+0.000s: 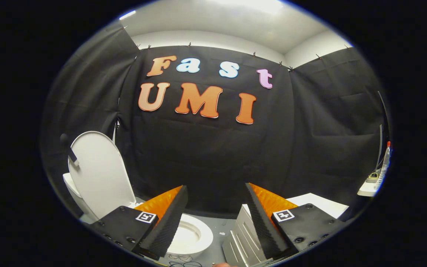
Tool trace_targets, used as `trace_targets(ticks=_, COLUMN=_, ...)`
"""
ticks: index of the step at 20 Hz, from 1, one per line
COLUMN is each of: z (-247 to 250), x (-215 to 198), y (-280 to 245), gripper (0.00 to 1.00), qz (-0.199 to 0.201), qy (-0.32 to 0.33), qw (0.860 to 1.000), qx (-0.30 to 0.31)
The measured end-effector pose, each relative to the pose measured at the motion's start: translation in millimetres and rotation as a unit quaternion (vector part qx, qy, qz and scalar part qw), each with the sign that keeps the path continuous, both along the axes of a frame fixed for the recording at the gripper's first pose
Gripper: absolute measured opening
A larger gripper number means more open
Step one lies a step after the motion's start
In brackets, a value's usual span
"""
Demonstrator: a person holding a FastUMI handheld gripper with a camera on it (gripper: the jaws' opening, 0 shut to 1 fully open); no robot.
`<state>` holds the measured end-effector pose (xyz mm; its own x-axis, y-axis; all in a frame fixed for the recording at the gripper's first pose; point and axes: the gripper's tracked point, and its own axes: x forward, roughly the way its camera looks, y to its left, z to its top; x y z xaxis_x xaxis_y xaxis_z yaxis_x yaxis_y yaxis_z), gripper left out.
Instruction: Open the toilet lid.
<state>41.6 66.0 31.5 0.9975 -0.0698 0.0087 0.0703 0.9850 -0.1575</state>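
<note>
The toilet lid [100, 174] stands upright, beyond and left of the hand-held gripper [215, 191]. Its fingers are spread wide, holding nothing, with the toilet bowl [195, 233] below between them.

floor [224, 226]: grey | on it: white toilet [191, 233], lid [100, 174] upright; pale ribbed box [241, 241] beside; white specks nearby

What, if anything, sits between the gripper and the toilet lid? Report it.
Nothing visible does. The gripper is open and holds nothing; the toilet lid already stands raised beyond its left finger, above the bowl.
</note>
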Motion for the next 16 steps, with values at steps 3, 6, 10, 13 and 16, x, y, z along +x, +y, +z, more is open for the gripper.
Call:
trace_targets(ticks=3, z=-17.9, x=0.6, y=-19.2, gripper=0.99, qz=0.0, qy=0.003, qw=1.0, qx=-0.013)
trace_targets(ticks=6, z=-32.3, x=-4.0, y=-32.7, gripper=0.99, qz=-0.002, qy=0.009, qw=1.0, qx=-0.008)
trace_targets(ticks=10, z=-44.3, x=-15.9, y=-58.3, gripper=0.99, qz=-0.031, qy=0.015, qw=0.999, qx=0.027)
trace_targets(ticks=13, z=-44.6, x=-19.2, y=-63.7, gripper=0.98, qz=-0.045, qy=0.012, qw=0.998, qx=0.037)
trace_targets(ticks=16, z=-47.2, x=-17.9, y=-59.0, gripper=0.99, qz=-0.045, qy=0.014, qw=0.998, qx=0.039)
